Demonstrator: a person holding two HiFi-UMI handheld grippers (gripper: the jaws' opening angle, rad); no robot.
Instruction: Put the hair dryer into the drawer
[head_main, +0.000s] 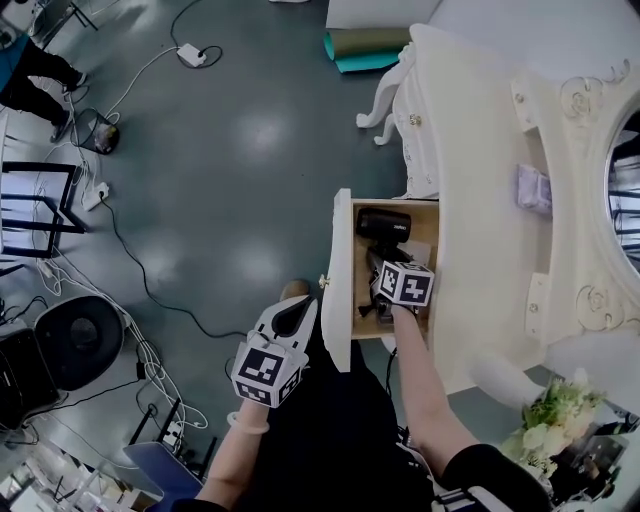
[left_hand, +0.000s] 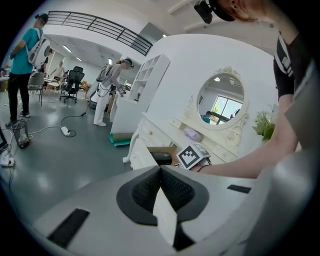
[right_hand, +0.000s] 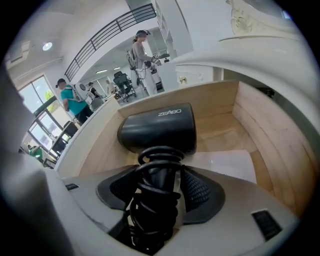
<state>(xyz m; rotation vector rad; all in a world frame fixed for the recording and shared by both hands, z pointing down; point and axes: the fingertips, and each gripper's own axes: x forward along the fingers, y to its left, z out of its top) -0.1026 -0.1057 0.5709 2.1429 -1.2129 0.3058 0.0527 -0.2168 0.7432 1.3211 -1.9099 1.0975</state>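
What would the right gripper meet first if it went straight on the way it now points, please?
Probably the wooden drawer's floor, near the white paper sheet: the right gripper is clamped on the black hair dryer's cord-wrapped handle, whose barrel leads. Depth is unclear.

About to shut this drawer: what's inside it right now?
Inside the drawer is a hair dryer, cord coiled round its handle, gripped by the right tool. A white sheet lies on its floor. The dryer hides what is beneath it.

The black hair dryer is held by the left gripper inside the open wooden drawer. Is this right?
Not the left: the right gripper holds the black hair dryer inside the open wooden drawer, as the right gripper view shows.
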